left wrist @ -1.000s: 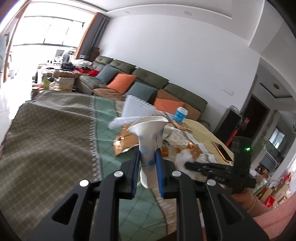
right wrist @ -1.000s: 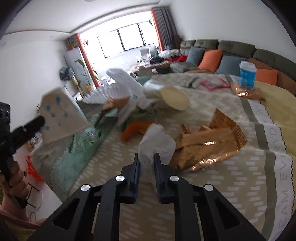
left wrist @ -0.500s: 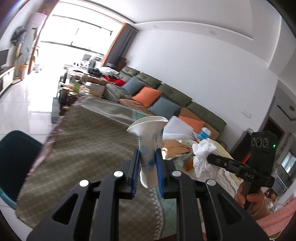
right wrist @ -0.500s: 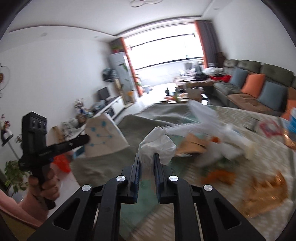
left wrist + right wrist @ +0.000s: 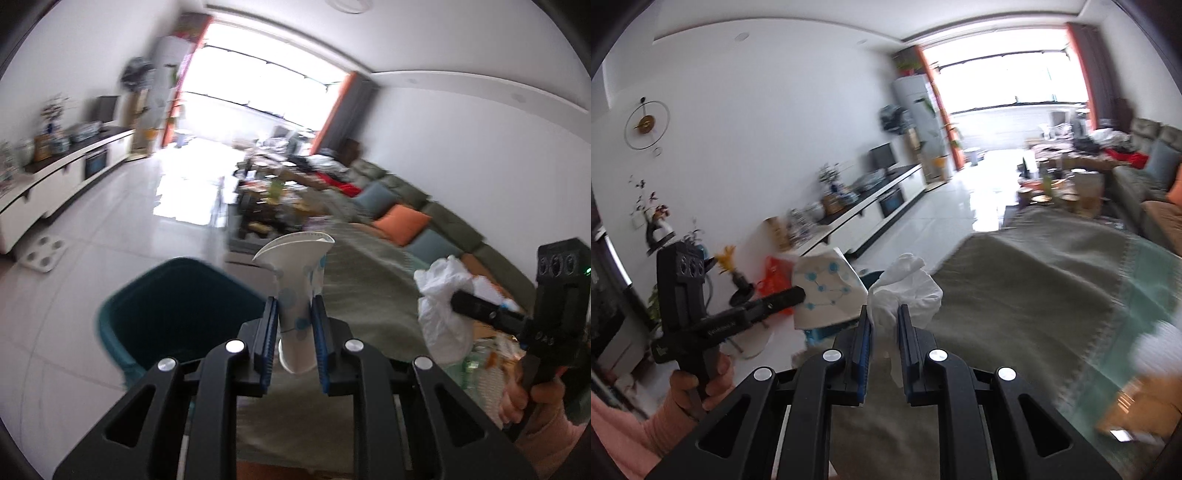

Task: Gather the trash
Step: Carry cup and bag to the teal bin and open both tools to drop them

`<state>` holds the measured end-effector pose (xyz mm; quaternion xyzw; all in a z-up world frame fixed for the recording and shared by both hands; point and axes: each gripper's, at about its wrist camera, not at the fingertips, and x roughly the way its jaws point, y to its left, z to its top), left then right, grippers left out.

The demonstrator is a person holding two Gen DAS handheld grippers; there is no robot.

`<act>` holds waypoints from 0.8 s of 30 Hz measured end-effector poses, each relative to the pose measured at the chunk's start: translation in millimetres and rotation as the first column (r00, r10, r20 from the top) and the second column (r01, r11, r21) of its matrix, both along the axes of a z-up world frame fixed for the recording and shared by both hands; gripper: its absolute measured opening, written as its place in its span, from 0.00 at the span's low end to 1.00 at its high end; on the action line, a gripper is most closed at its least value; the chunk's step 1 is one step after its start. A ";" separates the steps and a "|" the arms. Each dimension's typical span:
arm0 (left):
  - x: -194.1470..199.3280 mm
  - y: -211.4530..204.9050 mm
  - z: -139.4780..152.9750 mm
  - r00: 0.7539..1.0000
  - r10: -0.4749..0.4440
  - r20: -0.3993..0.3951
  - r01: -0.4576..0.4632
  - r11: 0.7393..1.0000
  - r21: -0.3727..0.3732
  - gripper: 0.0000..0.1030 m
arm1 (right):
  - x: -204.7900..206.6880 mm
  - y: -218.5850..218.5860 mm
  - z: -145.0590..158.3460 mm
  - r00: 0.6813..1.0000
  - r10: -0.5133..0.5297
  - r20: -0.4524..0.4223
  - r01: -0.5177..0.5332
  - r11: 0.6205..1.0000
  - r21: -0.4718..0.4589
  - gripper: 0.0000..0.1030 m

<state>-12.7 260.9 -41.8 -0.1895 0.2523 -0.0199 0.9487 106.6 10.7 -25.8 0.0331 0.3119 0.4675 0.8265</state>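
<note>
My left gripper [image 5: 294,314] is shut on a squashed white paper cup with blue dots [image 5: 299,280], held in the air beside a dark teal bin [image 5: 173,306] that stands on the floor at the table's end. The cup also shows in the right wrist view [image 5: 827,291]. My right gripper [image 5: 885,321] is shut on a crumpled white tissue [image 5: 905,291], held above the table's edge. The tissue also shows in the left wrist view [image 5: 443,306], to the right of the cup.
A table under a grey-green cloth [image 5: 1015,295] runs off to the right, with gold wrappers [image 5: 1134,402] on it. A white tiled floor [image 5: 92,251] lies beyond the bin. A low white cabinet [image 5: 871,214] lines the left wall, a sofa [image 5: 413,218] the right.
Both grippers have swung left, away from the littered table and toward the floor side. The teal bin has come from the lower left edge into full view beside the cup.
</note>
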 end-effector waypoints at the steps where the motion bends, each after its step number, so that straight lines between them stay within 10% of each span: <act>1: 1.1 8.0 -3.0 1.000 0.023 -0.014 -0.023 1.000 -0.001 0.19 | 3.7 8.8 -1.6 1.000 0.015 -0.012 -0.015 1.000 0.004 0.14; 14: 25.5 56.1 -42.2 0.974 0.139 -0.176 -0.142 0.990 -0.005 0.20 | 43.1 101.7 -40.5 0.986 0.087 -0.143 -0.099 0.992 -0.081 0.14; 24: 35.6 56.6 -49.4 0.965 0.160 -0.207 -0.167 0.986 -0.017 0.19 | 59.2 130.0 -61.6 0.969 0.040 -0.244 -0.079 0.985 -0.152 0.32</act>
